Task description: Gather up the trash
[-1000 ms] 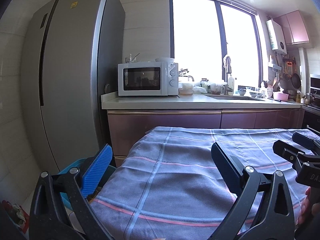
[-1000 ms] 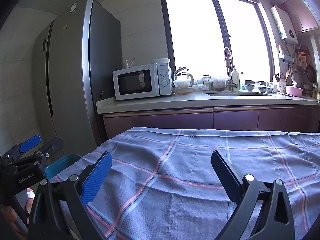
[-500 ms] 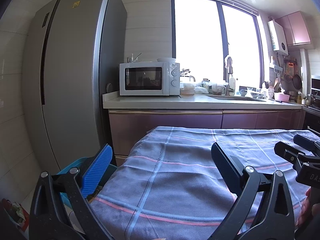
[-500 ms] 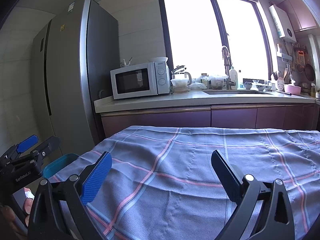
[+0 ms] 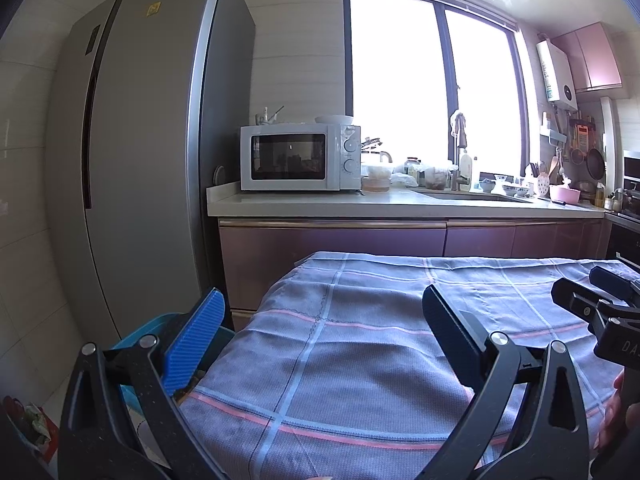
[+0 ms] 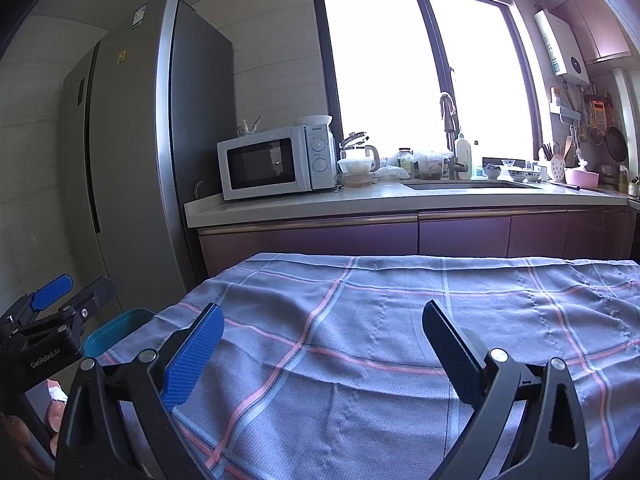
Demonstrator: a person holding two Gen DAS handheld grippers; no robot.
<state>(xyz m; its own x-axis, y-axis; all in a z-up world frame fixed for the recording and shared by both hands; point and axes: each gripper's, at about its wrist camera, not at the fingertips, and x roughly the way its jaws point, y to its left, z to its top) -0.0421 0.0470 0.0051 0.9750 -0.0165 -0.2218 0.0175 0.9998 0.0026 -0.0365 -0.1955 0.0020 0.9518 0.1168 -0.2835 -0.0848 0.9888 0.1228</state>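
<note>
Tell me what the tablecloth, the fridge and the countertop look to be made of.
Tablecloth: woven fabric, matte; visible weave texture, wrinkles, draped edge. Fridge: likely brushed metal or a metal-look finish; grey with a soft sheen. Countertop: probably stone or a stone-like composite; pale, smooth, slightly glossy slab edge.

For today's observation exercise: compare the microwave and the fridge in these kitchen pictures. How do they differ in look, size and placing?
The microwave is white with a dark window and two round dials; the fridge is plain grey metal with labels stuck near its top. The microwave is small and wider than tall; the fridge is far taller, reaching almost to the ceiling. The microwave sits on the countertop; the fridge stands beside the countertop's left end. Both have their doors closed.
</note>
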